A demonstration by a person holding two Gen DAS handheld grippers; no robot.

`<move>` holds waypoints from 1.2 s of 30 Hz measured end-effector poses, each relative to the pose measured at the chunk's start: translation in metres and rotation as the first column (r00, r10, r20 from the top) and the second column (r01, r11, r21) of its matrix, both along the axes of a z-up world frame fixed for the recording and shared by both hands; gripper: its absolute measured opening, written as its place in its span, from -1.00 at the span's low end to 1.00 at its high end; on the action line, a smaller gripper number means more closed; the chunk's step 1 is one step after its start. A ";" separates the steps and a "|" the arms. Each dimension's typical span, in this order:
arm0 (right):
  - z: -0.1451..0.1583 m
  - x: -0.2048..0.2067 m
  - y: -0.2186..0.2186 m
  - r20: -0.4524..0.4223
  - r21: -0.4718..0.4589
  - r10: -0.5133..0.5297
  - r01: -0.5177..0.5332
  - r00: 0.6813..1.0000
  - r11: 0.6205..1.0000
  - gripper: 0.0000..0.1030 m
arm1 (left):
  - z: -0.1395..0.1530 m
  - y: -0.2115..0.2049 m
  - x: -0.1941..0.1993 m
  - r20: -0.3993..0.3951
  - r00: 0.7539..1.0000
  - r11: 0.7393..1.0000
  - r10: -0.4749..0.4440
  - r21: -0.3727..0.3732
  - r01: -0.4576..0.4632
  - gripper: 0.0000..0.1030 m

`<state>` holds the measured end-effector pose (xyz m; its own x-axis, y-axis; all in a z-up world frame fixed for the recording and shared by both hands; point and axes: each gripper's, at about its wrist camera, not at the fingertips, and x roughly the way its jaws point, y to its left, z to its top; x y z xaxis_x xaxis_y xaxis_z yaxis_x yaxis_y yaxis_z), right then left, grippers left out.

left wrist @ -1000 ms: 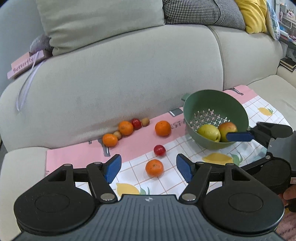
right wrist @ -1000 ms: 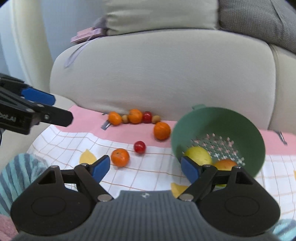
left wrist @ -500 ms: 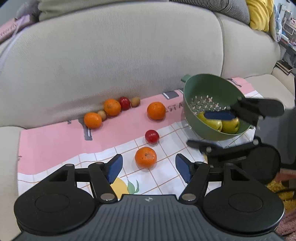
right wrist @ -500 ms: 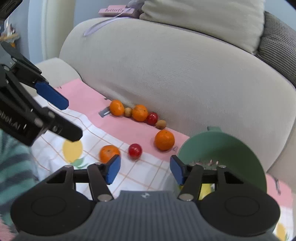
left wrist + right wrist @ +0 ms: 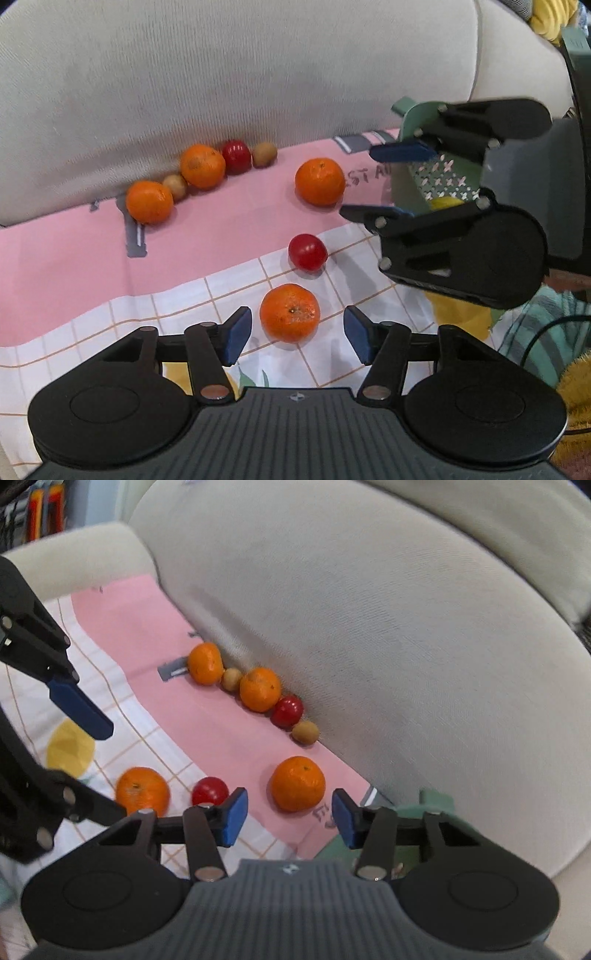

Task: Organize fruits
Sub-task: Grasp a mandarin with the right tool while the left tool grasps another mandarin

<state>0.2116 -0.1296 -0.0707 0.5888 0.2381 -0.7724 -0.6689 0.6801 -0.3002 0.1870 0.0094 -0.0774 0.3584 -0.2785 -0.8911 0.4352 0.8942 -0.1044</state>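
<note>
My left gripper [image 5: 297, 334] is open, its blue pads either side of an orange [image 5: 290, 312] on the checked cloth. A red fruit [image 5: 307, 252] lies just beyond it. My right gripper [image 5: 287, 818] is open around another orange [image 5: 298, 783] on the pink band; it also shows in the left wrist view [image 5: 384, 181]. A row of two oranges [image 5: 202, 166], small brown fruits [image 5: 264, 154] and a red fruit [image 5: 236, 156] lies against the sofa back. The green colander [image 5: 413, 177] with a yellow fruit [image 5: 445, 202] is mostly hidden behind the right gripper.
The pink and checked cloth [image 5: 74, 258] covers the sofa seat. The beige sofa back [image 5: 221, 74] rises right behind the fruit row. A striped teal fabric [image 5: 546, 325] lies at the right. The colander's rim [image 5: 436, 801] shows below my right gripper.
Both grippers moved forward and down toward the fruit. The left now brackets the near orange; the right swung left from the colander to bracket the orange on the pink band.
</note>
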 end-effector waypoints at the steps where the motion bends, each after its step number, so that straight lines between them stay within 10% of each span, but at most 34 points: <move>1: -0.003 0.004 0.003 -0.004 -0.017 0.014 -0.014 1.000 1.000 -0.10 | -0.004 -0.001 0.002 -0.007 1.000 1.000 0.001 -0.001 -0.001 0.29; 10: -0.030 0.039 0.017 -0.078 -0.132 0.032 -0.042 0.996 0.990 -0.10 | -0.025 -0.002 0.015 -0.062 0.998 1.000 0.014 -0.009 -0.015 0.22; 36: -0.044 0.068 0.018 -0.205 -0.045 -0.076 0.068 0.976 0.997 -0.14 | -0.040 -0.001 0.027 -0.154 0.984 0.996 0.084 -0.026 -0.089 -0.02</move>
